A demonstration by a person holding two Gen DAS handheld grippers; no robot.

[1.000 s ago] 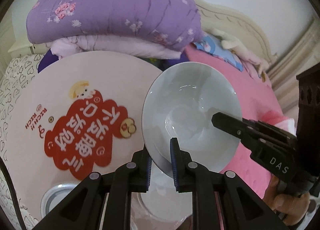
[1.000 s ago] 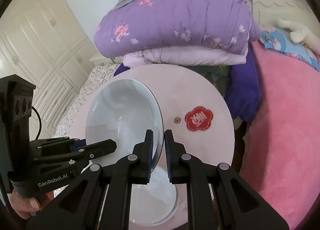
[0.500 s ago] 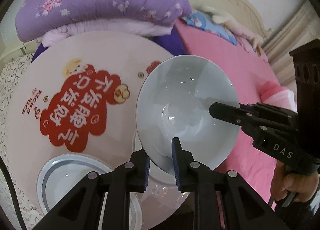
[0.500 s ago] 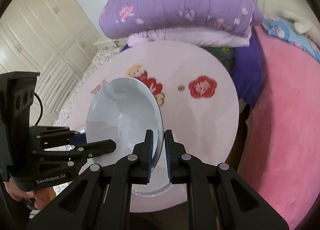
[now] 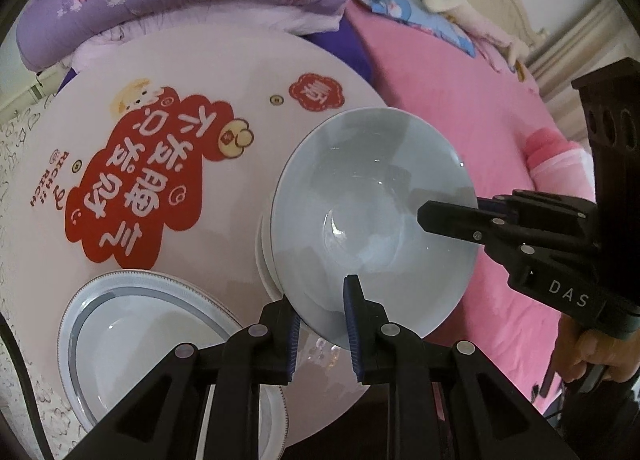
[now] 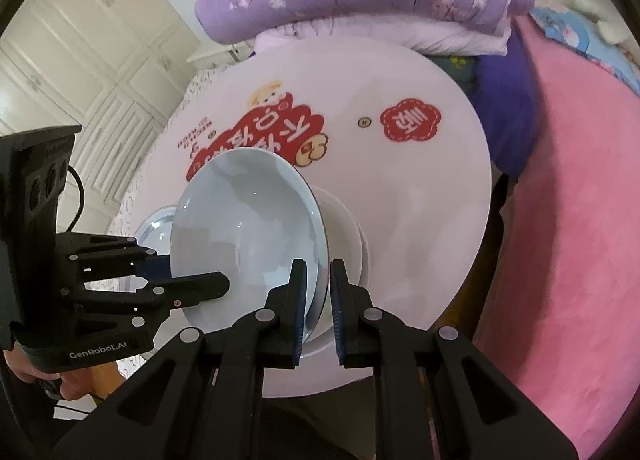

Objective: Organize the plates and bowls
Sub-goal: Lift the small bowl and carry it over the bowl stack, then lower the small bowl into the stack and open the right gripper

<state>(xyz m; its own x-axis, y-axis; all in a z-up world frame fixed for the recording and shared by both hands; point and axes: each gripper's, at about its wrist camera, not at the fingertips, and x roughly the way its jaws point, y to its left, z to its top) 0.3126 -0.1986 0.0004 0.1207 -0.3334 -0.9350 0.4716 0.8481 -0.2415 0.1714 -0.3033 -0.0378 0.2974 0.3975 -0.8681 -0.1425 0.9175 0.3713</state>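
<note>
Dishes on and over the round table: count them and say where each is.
3 visible: the pale blue bowl held between both grippers, a white dish directly beneath it, and a rimmed plate beside them. More may hide underneath.

Pale blue bowl (image 6: 248,228) pinched at its rim between right gripper (image 6: 318,300) fingers (image 6: 298,302), above round table (image 6: 420,200).

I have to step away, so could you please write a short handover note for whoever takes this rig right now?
Left gripper: clamped on the near rim of the pale blue bowl.
Right gripper: clamped on the opposite rim of the same bowl.
The bowl is tilted, held just above a white dish on the round table.
The rimmed plate sits on the table at the left.
Done: bowl lifted and brought over the white dish.
Left: lower it, level it, release both grippers.
</note>
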